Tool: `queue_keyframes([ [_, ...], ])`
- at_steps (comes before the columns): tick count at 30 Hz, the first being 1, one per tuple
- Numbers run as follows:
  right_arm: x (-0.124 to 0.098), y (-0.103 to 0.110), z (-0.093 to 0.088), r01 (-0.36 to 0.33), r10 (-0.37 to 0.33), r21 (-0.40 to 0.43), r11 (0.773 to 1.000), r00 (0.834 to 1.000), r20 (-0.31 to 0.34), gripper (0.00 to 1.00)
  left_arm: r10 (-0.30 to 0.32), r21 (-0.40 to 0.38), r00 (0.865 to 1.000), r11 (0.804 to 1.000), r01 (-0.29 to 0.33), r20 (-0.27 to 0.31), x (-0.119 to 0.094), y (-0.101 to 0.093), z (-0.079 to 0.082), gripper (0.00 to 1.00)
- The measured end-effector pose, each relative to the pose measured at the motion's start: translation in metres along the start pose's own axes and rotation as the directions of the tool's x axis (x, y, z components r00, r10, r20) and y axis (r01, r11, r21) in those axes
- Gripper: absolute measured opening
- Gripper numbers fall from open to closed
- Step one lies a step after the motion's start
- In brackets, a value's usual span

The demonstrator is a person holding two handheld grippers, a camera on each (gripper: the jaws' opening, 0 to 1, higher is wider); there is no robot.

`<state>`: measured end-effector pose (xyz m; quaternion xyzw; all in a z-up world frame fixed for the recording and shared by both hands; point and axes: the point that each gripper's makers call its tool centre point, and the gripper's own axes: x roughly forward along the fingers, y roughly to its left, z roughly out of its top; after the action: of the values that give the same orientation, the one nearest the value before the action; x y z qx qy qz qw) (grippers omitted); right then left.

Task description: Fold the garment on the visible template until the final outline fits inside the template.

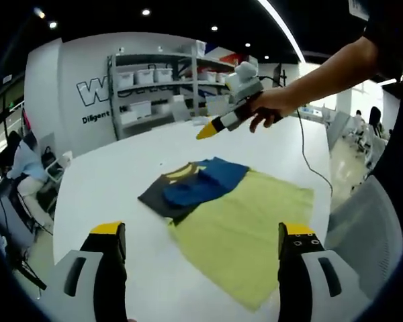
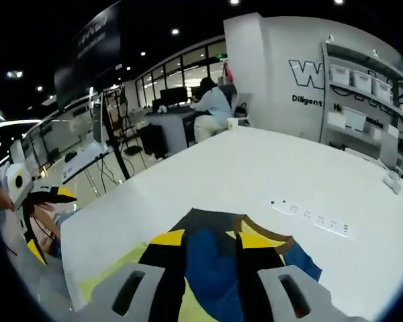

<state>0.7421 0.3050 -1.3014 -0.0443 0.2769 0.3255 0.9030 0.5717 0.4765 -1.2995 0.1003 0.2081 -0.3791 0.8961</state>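
Observation:
The garment (image 1: pixel 188 185), a dark grey and blue shirt with a yellow collar, lies bunched on the far left corner of the yellow-green template (image 1: pixel 255 228) on the white table. My left gripper (image 1: pixel 201 235) is open wide, low over the table's near side, well short of the cloth. A hand holds my right gripper (image 1: pixel 208 130) in the air beyond the garment, touching nothing. In the right gripper view its own gripper (image 2: pixel 213 239) is open, with the garment (image 2: pixel 211 265) and template (image 2: pixel 111 274) below and beyond the jaws. The left gripper (image 2: pixel 43 221) appears at that view's left edge.
A white power strip (image 2: pixel 310 218) lies on the table (image 2: pixel 255 168) beside the garment. Shelves with bins (image 1: pixel 158 80) stand against the far wall. A person sits at a desk (image 2: pixel 211 107) past the table. A cable (image 1: pixel 307 161) trails from the right gripper.

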Motion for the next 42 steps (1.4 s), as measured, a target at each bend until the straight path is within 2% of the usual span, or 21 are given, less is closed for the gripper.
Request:
queue_keyframes([
  [11, 0.046, 0.039, -0.026, -0.089, 0.081, -0.087, 0.992, 0.992, -0.099, 0.24, 0.051, -0.071, 0.996, 0.996, -0.056, -0.070, -0.003, 0.013, -0.027, 0.95],
  [19, 0.079, 0.062, -0.048, -0.135, 0.114, -0.124, 0.983, 0.980, -0.163, 0.23, 0.060, -0.102, 0.996, 0.993, -0.068, -0.073, -0.006, 0.014, -0.035, 0.95],
  [21, 0.086, 0.065, -0.053, -0.142, 0.122, -0.111, 0.984, 0.978, -0.169, 0.23, 0.061, -0.110, 0.996, 0.992, -0.068, -0.070, -0.007, 0.013, -0.036, 0.95],
  [28, 0.108, 0.070, -0.072, -0.124, 0.101, -0.098, 0.987, 0.972, -0.210, 0.20, 0.067, -0.130, 0.995, 0.989, -0.076, -0.075, -0.011, 0.014, -0.040, 0.94],
  [31, 0.118, 0.067, -0.080, -0.104, 0.077, -0.104, 0.989, 0.969, -0.235, 0.16, 0.069, -0.139, 0.995, 0.987, -0.079, -0.072, -0.014, 0.013, -0.043, 0.94],
  [32, 0.121, 0.063, -0.086, -0.077, 0.047, -0.109, 0.991, 0.965, -0.257, 0.13, 0.069, -0.140, 0.995, 0.987, -0.079, -0.074, -0.015, 0.013, -0.045, 0.93],
  [37, 0.130, 0.060, -0.095, -0.051, 0.025, -0.089, 0.995, 0.963, -0.267, 0.05, 0.083, -0.149, 0.994, 0.984, -0.093, -0.072, -0.024, 0.014, -0.049, 0.93],
  [38, 0.133, 0.055, -0.089, -0.034, 0.004, -0.125, 0.992, 0.972, -0.234, 0.00, 0.087, -0.152, 0.994, 0.984, -0.097, -0.071, -0.026, 0.015, -0.051, 0.93],
  [39, 0.132, 0.055, -0.092, -0.031, 0.002, -0.113, 0.993, 0.968, -0.251, 0.00, 0.088, -0.154, 0.994, 0.983, -0.098, -0.070, -0.028, 0.015, -0.051, 0.92],
  [41, 0.130, 0.057, -0.090, -0.021, 0.014, -0.025, 0.999, 0.967, -0.255, 0.00, 0.094, -0.157, 0.993, 0.982, -0.104, -0.073, -0.033, 0.016, -0.054, 0.92],
  [42, 0.128, 0.059, -0.081, -0.014, 0.019, 0.024, 1.000, 0.974, -0.225, 0.00, 0.094, -0.155, 0.993, 0.982, -0.105, -0.076, -0.034, 0.017, -0.056, 0.92],
])
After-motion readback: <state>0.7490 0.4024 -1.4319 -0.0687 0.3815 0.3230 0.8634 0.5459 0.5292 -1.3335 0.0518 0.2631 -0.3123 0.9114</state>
